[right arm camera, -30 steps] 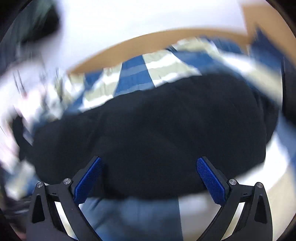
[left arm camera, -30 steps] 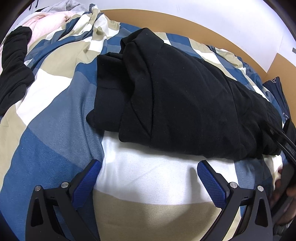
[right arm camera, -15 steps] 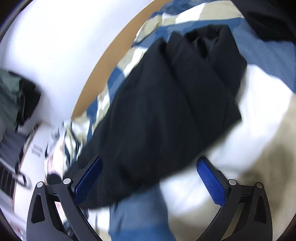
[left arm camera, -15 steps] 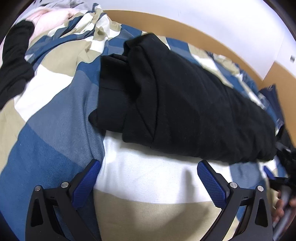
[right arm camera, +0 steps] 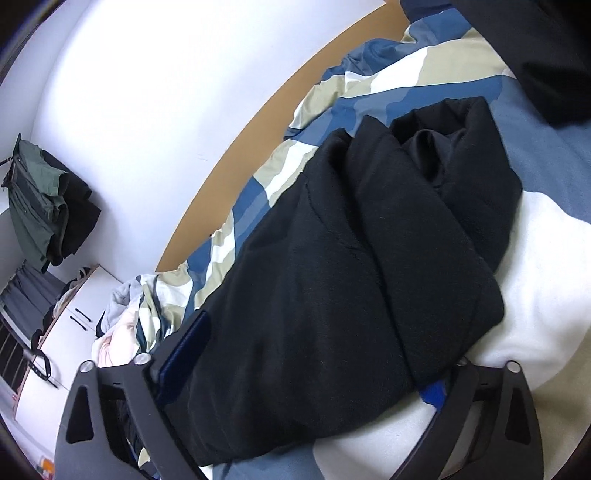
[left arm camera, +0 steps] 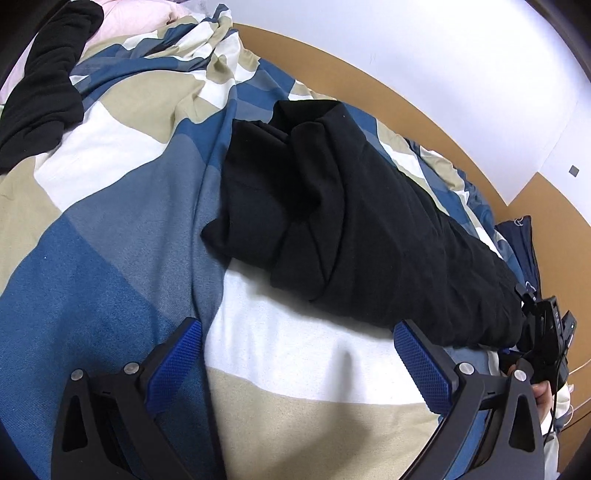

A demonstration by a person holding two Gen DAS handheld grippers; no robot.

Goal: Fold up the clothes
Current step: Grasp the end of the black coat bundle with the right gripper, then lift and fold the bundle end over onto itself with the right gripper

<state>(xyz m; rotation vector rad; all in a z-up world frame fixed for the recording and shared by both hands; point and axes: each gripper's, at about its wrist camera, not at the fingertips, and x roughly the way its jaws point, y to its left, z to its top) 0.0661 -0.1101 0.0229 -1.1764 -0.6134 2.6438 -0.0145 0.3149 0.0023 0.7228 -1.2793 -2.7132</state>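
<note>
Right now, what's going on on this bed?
A person is folding clothes with a handheld gripper in each hand. A black garment, folded into a long strip, lies on the checked duvet. The right gripper is open, its fingers straddling one end of the strip. The left gripper hangs open and empty over the duvet.

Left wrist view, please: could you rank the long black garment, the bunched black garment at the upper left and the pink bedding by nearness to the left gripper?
Measured from the left gripper:
1. Long black garment: just ahead, stretching toward the right on the checked duvet.
2. Bunched black garment: far upper left.
3. Pink bedding: top edge, just beyond that bunched garment.
</note>
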